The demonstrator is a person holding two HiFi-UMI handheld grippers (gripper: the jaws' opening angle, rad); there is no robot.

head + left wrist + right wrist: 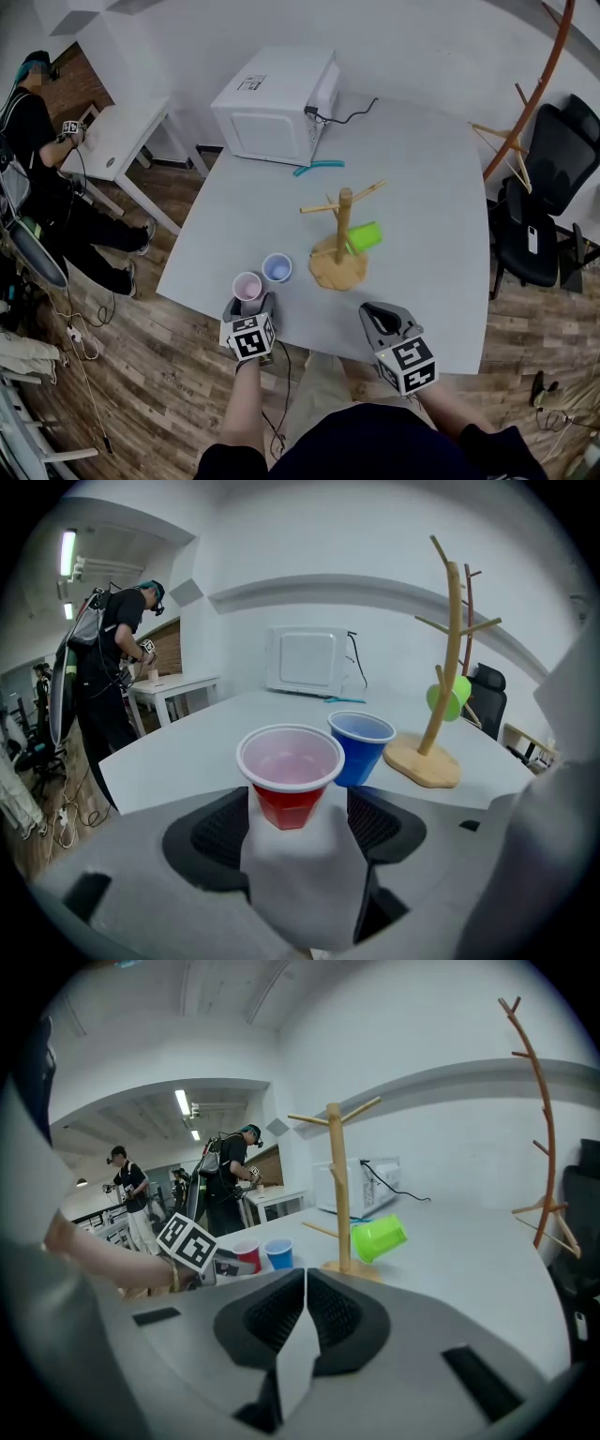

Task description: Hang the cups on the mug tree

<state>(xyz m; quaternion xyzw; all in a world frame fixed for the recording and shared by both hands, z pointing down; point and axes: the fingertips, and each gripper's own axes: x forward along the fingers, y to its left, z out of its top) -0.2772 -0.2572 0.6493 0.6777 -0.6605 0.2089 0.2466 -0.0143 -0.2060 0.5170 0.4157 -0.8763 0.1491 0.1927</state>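
Red plastic cup [289, 782] w/ round rim

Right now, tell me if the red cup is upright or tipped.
Upright: the red cup stands on its base, open rim facing up.

Left gripper [297, 805]: jaws stand apart, flanking the base of an upright red plastic cup [289, 782], clear of its sides. A blue plastic cup [362, 748] stands just beside. A wooden mug tree [424, 761] beyond carries a lime-green cup [451, 697]. All rest on a grey table [178, 752].
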